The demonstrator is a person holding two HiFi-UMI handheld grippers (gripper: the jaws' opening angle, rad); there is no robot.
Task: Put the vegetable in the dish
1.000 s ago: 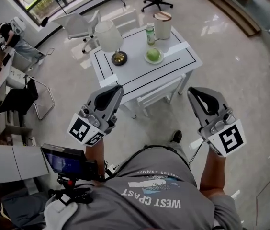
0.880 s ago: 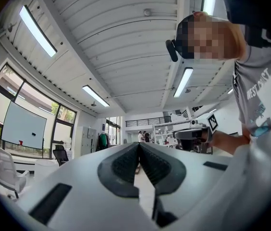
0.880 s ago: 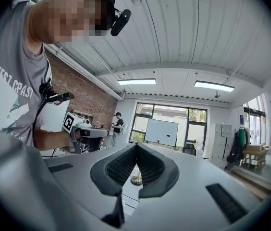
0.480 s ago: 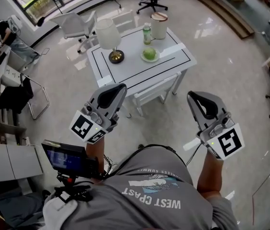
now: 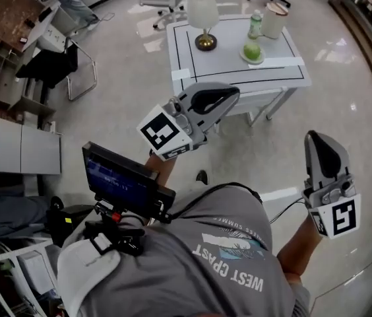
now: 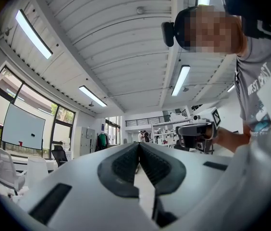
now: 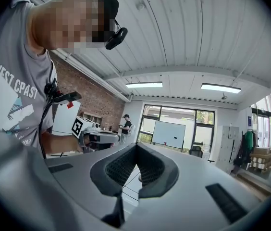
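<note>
Head view: a white rectangular desk (image 5: pixel 229 61) edged with a thin black line is seen at the top of the frame, standing on a glossy pale floor (image 5: pixel 120 98). A round green vegetable (image 5: pixel 252 49) is seated on a small pale green dish (image 5: pixel 252 61) near the right end of the desk. Just behind the dish, a clear bottle (image 5: pixel 256 22) with a green label and a white cylindrical container (image 5: pixel 276 18) with a wooden lid are stood upright. A lamp (image 5: pixel 203 15) with a white shade and a brass base is placed to the left of them, apart from the dish.

The grey left gripper (image 5: pixel 236 92) is held out before the near edge of the desk, with its marker cube turned towards the camera. The grey right gripper (image 5: pixel 318 137) is held lower at the right, over the floor and well apart from the desk. Nothing on the desk is touched by either gripper.

In the left gripper view the dark ribbed fingers (image 6: pixel 121 165) are clenched tip to tip, with nothing between them, under a white ribbed ceiling (image 6: pixel 102 47) with strip lights. In the right gripper view the fingers (image 7: pixel 123 167) are likewise clenched and empty, with a brick wall (image 7: pixel 90 100) and a whiteboard (image 7: pixel 169 134) seen beyond.

A small black monitor (image 5: pixel 117 177) with a blue screen is carried in front of the person's grey T-shirt (image 5: pixel 225 263)
</note>
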